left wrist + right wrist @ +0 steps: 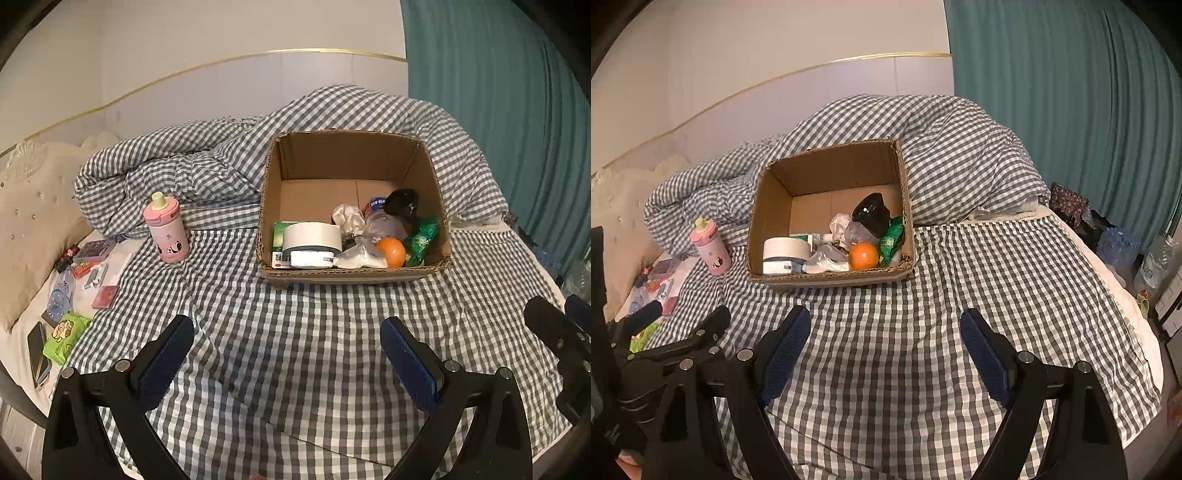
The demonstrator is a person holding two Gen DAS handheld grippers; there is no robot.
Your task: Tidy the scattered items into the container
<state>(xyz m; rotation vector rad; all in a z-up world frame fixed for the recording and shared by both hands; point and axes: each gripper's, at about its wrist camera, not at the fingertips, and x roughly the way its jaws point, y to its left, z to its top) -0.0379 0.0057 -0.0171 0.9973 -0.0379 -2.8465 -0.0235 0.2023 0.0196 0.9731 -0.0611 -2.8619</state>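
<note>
Bedding comes first: the checked sheet (295, 332) is soft and rumpled, so anything standing on it could topple if the fabric is dragged or pressed nearby. The cardboard box (354, 275) sits on it ahead of both grippers, already crowded along its near side with a tape roll (312, 236), an orange (391, 252) and wrapped packets; a careless drop could bounce off them and out. The pink water bottle (167, 230) stands upright left of the box, apart from it, tall and likely tippy. Small items lie scattered further left by the pillow. Left gripper (286, 332) and right gripper (884, 326) both hover wide open, holding nothing.
</note>
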